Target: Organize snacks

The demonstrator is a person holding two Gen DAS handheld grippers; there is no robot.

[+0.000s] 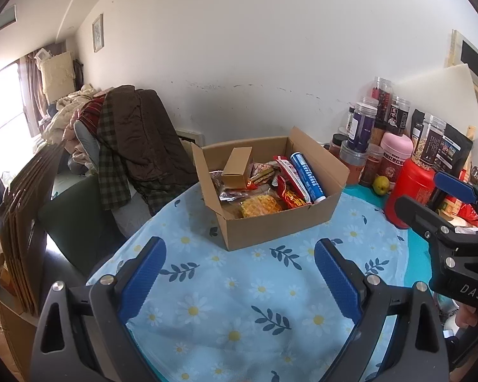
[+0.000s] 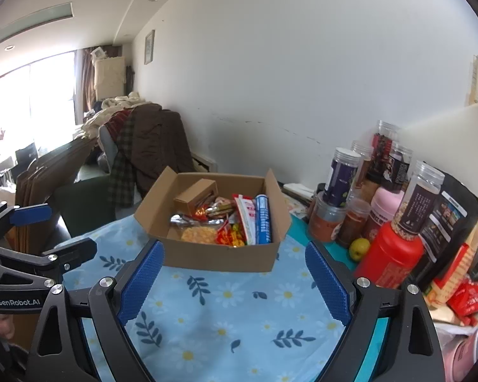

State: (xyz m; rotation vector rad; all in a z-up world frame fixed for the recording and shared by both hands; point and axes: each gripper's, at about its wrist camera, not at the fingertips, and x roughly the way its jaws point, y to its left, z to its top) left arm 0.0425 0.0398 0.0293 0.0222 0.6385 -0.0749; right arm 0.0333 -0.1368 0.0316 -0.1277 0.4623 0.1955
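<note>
Both grippers, left gripper (image 1: 240, 273) and right gripper (image 2: 234, 277), gape wide, holding nothing. Next I reach for the snack-filled box (image 2: 220, 256).

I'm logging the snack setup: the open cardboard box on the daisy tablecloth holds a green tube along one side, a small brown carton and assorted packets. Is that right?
Not quite: the tube is blue, not green, as the right wrist view shows. The rest stands: it lies along one side of the open cardboard box on the daisy tablecloth, with the small brown carton and assorted packets.
</note>
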